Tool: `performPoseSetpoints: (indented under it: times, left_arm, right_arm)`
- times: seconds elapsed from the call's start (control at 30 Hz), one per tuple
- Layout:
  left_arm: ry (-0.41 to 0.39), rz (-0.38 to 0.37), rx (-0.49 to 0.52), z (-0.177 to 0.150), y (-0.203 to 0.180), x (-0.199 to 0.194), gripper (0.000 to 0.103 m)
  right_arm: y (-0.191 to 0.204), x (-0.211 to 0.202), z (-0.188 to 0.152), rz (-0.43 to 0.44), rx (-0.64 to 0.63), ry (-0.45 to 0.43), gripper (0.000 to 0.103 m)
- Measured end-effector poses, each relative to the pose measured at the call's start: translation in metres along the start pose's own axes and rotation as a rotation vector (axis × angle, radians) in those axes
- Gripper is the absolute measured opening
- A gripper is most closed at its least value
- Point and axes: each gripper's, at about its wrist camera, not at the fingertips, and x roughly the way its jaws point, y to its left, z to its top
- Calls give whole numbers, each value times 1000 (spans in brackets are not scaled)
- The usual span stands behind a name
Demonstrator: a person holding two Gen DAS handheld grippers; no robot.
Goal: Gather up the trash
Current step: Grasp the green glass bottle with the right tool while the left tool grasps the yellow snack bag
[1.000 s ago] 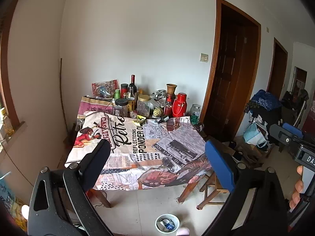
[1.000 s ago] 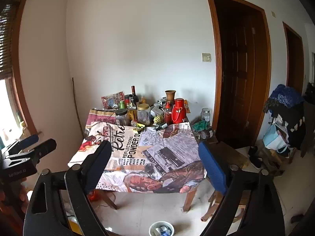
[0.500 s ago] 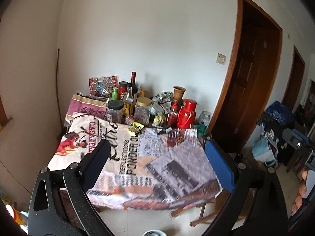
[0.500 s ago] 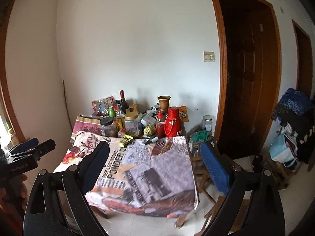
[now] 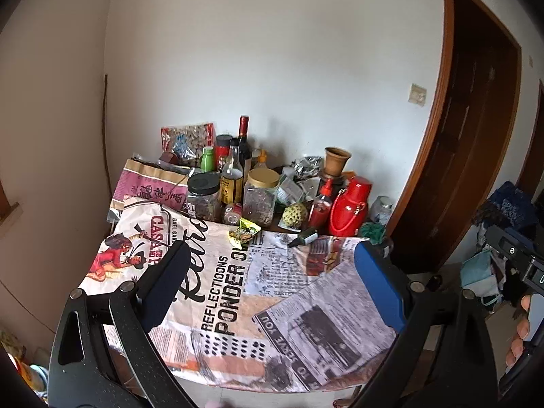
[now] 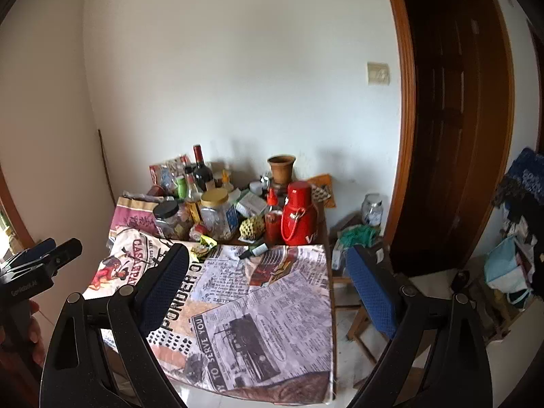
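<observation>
Both grippers are held up in front of a table [image 5: 340,309] draped with a newspaper-print cloth, and neither is near anything on it. The left gripper [image 5: 272,285] is seen with its jaws spread wide and nothing between them, and the right gripper [image 6: 268,284] is held the same way, wide apart and empty; this spread is judged to be readiness for a pick not yet begun. The likeliest piece of trash, a crumpled yellow-green wrapper [image 5: 244,233], is found on the cloth just in front of the row of jars and bottles at the far edge, and it is also seen from the right wrist [image 6: 204,243]. Beside it, a small dark marker-like bottle [image 5: 303,238] lies on its side; whether it counts as trash cannot be told. The jars, a red thermos [image 5: 348,210] and a wine bottle [image 5: 243,142] are crowded against the wall, presumably stored there, so the wrapper is best approached from the open near side, lest the glass behind it be knocked.
</observation>
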Motion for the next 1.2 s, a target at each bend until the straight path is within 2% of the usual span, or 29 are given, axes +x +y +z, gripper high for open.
performPoseSetpoints:
  times: [0.13, 0.33, 0.47, 0.63, 0.8, 0.9, 1.0, 1.1, 1.2]
  left_arm:
    - [47, -10, 28, 12, 11, 47, 97]
    - [136, -65, 82, 39, 35, 133, 97]
    - [222, -122, 133, 43, 48, 203, 97]
    - [397, -185, 187, 22, 58, 302, 97]
    - [509, -227, 189, -5, 67, 385, 97]
    - [552, -236, 181, -15, 73, 426, 97]
    - [578, -237, 173, -26, 81, 458, 97]
    - [603, -223, 181, -36, 87, 479, 93]
    - [605, -228, 200, -43, 87, 487, 92]
  right_arm:
    - [3, 43, 7, 13, 30, 41, 92]
    - [20, 110, 18, -54, 64, 105, 92]
    - [28, 170, 19, -82, 90, 179, 92]
    - [29, 252, 0, -83, 125, 330, 92]
    - [25, 330, -29, -46, 202, 494, 91]
    - [20, 363, -38, -37, 259, 533, 90]
    - [14, 394, -45, -58, 325, 556, 83]
    - [11, 422, -49, -128, 345, 566, 75]
    - [7, 443, -54, -143, 395, 582, 67]
